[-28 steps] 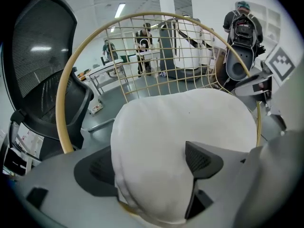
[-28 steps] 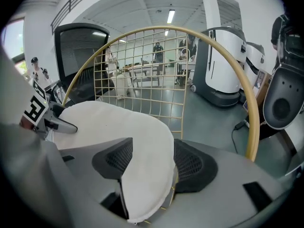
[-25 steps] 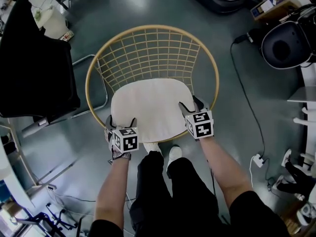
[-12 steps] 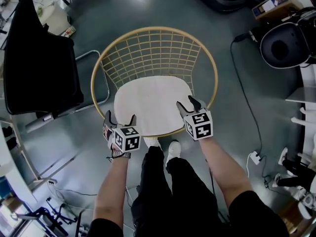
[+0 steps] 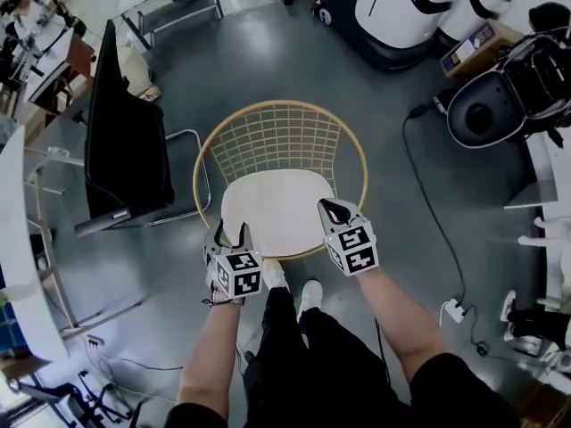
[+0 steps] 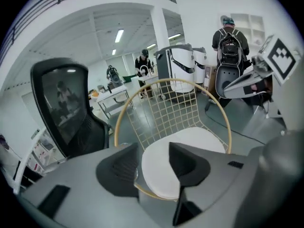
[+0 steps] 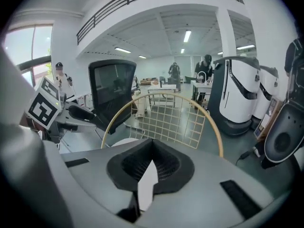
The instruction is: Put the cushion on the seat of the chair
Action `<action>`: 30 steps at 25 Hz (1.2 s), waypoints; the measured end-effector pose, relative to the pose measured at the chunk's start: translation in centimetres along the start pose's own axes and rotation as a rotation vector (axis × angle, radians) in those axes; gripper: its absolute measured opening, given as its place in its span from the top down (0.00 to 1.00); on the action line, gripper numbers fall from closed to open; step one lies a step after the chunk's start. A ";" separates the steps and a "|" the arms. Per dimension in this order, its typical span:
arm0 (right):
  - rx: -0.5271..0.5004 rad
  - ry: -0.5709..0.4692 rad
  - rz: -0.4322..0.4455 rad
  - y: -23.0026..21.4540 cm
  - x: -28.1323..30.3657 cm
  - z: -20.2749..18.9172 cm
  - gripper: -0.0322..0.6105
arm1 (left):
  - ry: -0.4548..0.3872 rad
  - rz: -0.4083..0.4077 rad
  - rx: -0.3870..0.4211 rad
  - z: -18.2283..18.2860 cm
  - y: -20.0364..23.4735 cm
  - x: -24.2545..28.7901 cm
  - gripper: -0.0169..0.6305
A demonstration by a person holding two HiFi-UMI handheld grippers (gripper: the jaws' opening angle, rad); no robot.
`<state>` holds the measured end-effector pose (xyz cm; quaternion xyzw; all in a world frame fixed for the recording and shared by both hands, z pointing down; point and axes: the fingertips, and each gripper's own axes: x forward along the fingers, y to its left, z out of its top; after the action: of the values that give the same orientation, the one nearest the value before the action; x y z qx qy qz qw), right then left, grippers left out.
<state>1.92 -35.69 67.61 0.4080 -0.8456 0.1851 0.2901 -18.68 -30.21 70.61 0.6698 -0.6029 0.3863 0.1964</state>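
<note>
The off-white cushion (image 5: 277, 210) lies flat on the seat of the round gold wire chair (image 5: 285, 105). My left gripper (image 5: 228, 232) hangs above the seat's front left edge. Its jaws have just been closing and stand partly open, with nothing between them. In the left gripper view the cushion (image 6: 199, 139) shows well below the left gripper (image 6: 152, 167). My right gripper (image 5: 335, 207) is up over the cushion's front right edge. Its jaws have just closed and are shut on nothing. In the right gripper view the pads of the right gripper (image 7: 152, 163) meet in front of the chair's wire back (image 7: 161, 115).
A black office chair (image 5: 125, 141) stands close to the left of the wire chair. White robot bodies (image 5: 419, 7) and a black round device (image 5: 486, 105) stand at the back right. A cable (image 5: 428, 194) runs along the floor to a power strip (image 5: 451, 310). The person's shoes (image 5: 294, 279) touch the chair's front.
Both grippers have risen off the cushion, which stays on the seat. The right jaws went from open to shut and the left jaws narrowed. The head camera has risen too.
</note>
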 end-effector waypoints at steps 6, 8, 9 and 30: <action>-0.045 -0.068 0.034 3.0 -8.1 3.8 0.93 | -0.097 -0.015 -0.065 3.3 -0.9 -9.2 0.95; -0.060 -0.088 0.050 4.1 -10.7 4.5 0.93 | -0.131 -0.051 -0.114 4.4 -1.4 -12.4 0.95; -0.070 -0.098 0.060 4.7 -12.0 4.9 0.93 | -0.151 -0.071 -0.136 4.9 -1.7 -14.1 0.95; -0.080 -0.302 0.147 16.5 -29.7 8.2 0.93 | -0.487 -0.296 -0.166 4.2 -5.1 -36.5 0.95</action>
<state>0.76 -13.00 41.04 0.3566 -0.9138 0.1085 0.1612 -11.65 -8.32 41.48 0.8052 -0.5575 0.1308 0.1543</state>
